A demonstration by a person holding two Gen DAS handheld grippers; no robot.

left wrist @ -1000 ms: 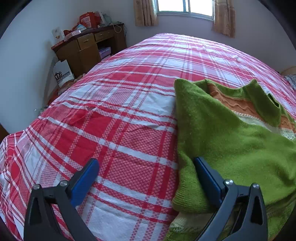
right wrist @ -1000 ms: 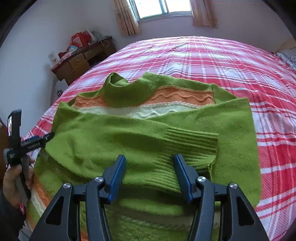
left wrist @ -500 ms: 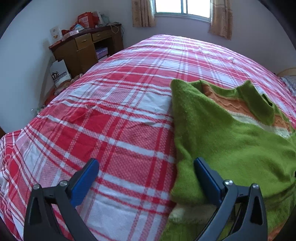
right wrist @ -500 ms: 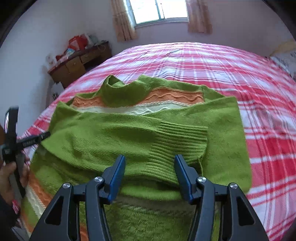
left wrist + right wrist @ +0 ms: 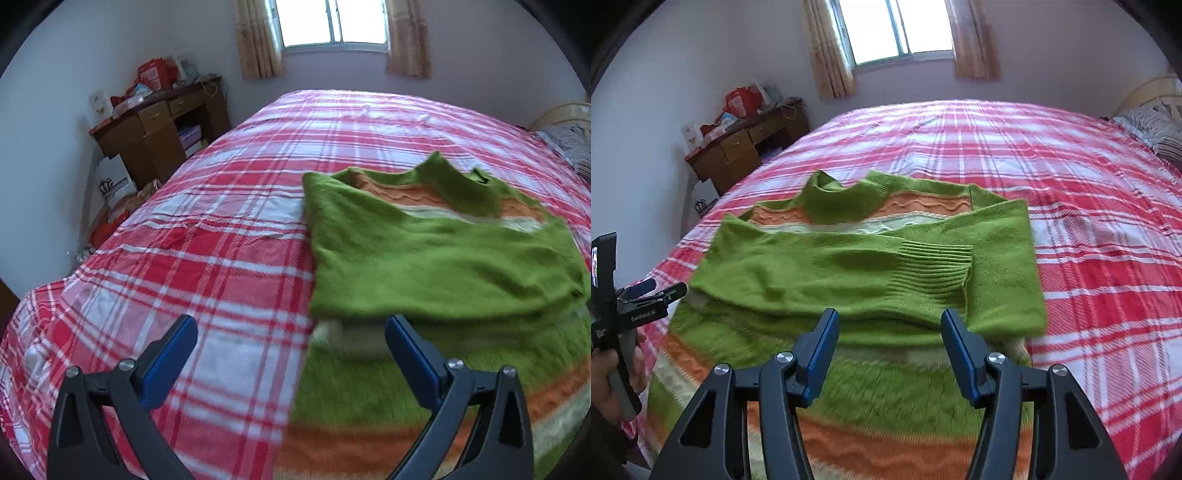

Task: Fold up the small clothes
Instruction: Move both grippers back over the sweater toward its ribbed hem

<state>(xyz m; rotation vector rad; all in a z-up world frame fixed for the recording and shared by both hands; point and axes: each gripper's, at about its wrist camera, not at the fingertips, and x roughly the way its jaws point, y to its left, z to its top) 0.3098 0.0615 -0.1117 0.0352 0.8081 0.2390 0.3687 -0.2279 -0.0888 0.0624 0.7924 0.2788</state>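
Bed (image 5: 1071,192): covered by a red, pink and white plaid sheet (image 5: 229,236); most of both views is filled by it.
Sweater (image 5: 849,266): green knit with orange and cream stripes, laid flat on the near part of the bed. Both sleeves are seen folded across the chest, the ribbed cuff (image 5: 934,266) lying uppermost near the middle. The collar (image 5: 842,199) is pointed toward the window. The striped hem is spread closest to the cameras and is blurred.
Window (image 5: 894,29): set in the far wall, flanked by short curtains (image 5: 827,51).
Wooden desk (image 5: 159,125): placed in the far left corner, loaded with red bags and boxes; a white paper bag (image 5: 110,181) is leaned at its foot.
Pillow (image 5: 1156,125): partly seen at the right edge, by the headboard.
Right gripper (image 5: 889,325): held over the hem, jaws parted and empty, no cloth pinched between them.
Left gripper (image 5: 291,332): held above the sweater's left edge, jaws spread wide, nothing gripped; in the right view it is seen in a hand (image 5: 605,369) at the left margin.
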